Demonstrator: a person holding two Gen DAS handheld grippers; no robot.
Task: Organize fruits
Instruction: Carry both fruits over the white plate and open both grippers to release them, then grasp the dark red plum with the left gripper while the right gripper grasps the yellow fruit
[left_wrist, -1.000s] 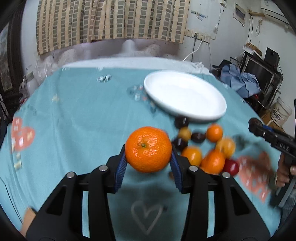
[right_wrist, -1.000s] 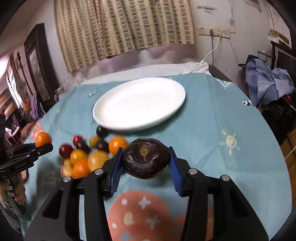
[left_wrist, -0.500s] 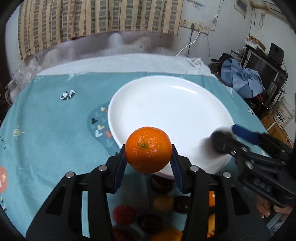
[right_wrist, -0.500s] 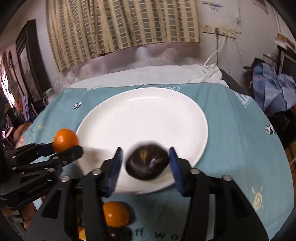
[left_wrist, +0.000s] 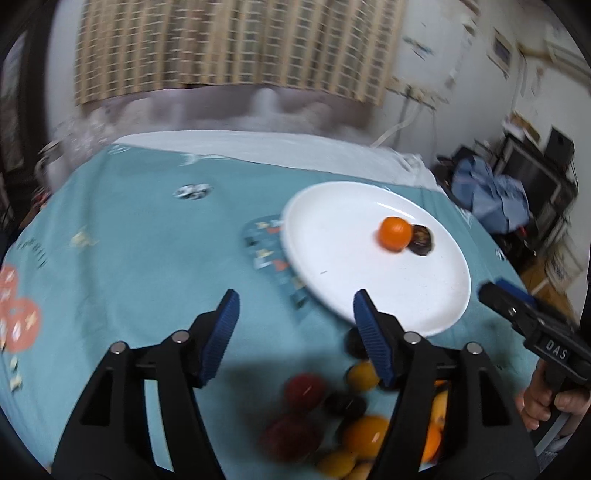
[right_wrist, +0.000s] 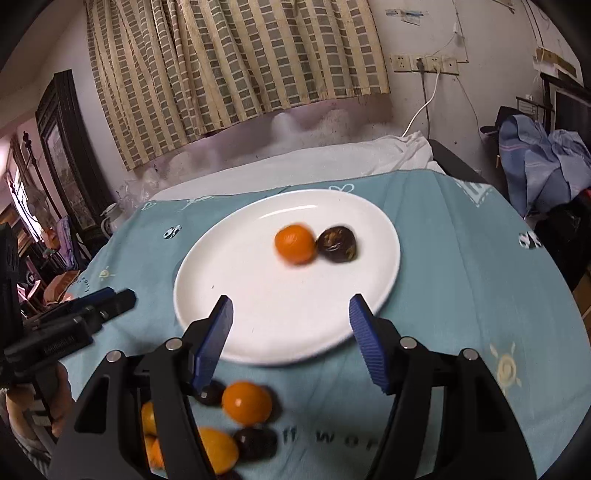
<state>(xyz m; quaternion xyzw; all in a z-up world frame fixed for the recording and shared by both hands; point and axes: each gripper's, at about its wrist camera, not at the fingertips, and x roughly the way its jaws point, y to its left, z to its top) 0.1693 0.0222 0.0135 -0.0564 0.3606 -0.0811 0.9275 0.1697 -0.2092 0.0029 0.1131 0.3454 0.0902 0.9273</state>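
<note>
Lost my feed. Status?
Left gripper, right gripper open, empty, left jaws just opened. Orange and dark fruit touching on plate. Remaining pile near side; nothing blocking.

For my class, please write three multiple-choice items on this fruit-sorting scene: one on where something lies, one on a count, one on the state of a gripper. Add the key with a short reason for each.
1. Where does the dark brown fruit lie?
A. On the white plate, right beside the orange fruit
B. On the teal cloth, among the loose fruit
C. Between the right gripper's fingers

2. How many fruits are on the white plate?
A. None
B. Two
C. Five

3. What is the state of the left gripper?
A. Shut on an orange fruit
B. Shut with nothing in it
C. Open with nothing in it

Key:
1 A: the right wrist view shows both fruits side by side on the plate.
2 B: only the orange and the dark one sit there; the rest lie on the cloth.
3 C: its blue fingers stand apart, having just been opening, with only cloth and plate rim between them.
</note>
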